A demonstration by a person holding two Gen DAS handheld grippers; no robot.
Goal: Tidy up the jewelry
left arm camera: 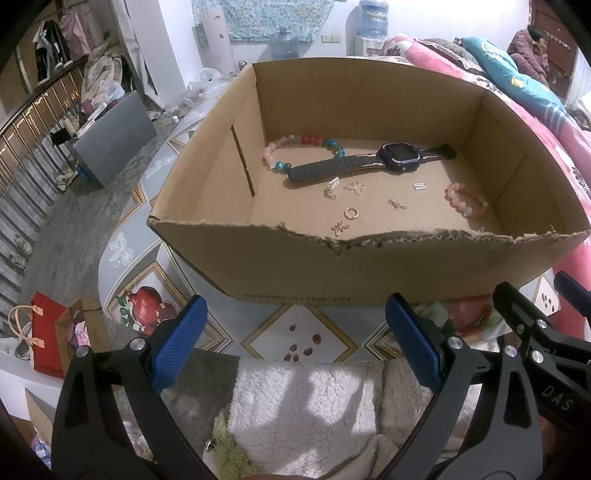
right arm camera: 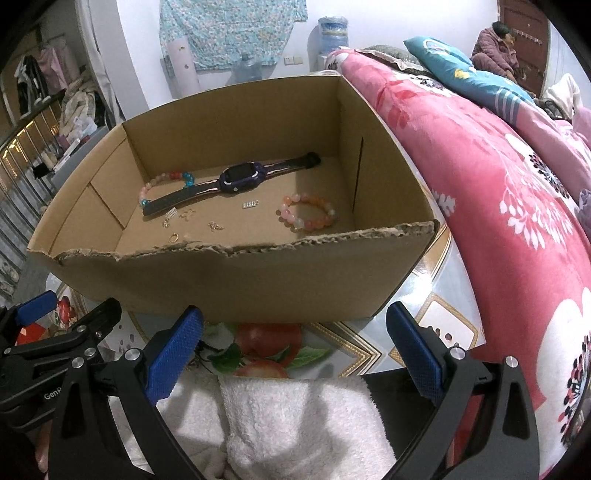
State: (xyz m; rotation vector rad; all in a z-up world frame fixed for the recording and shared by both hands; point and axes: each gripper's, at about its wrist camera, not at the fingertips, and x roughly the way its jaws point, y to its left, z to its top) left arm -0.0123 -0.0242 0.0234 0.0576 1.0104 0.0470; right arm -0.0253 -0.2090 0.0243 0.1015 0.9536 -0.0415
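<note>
Both tongs, left tongs [left arm camera: 291, 332] and right tongs [right arm camera: 295, 336], hover wide open and empty over a white towel [right arm camera: 295, 417]. Ahead, the torn cardboard box [left arm camera: 369, 266] on the worktop [left arm camera: 303, 332] holds a watch [left arm camera: 391, 157] and bead bracelets [left arm camera: 466, 201].

Pink floral quilt [right arm camera: 480, 177] beside fruit-print tabletop [right arm camera: 436, 306]; water jug [left arm camera: 373, 16], perhaps dispenser.

One cardboard box [left arm camera: 369, 269] holds one watch [left arm camera: 397, 157], two bead bracelets [left arm camera: 466, 200], one ring [left arm camera: 351, 213] and five small charms [left arm camera: 340, 227].
</note>
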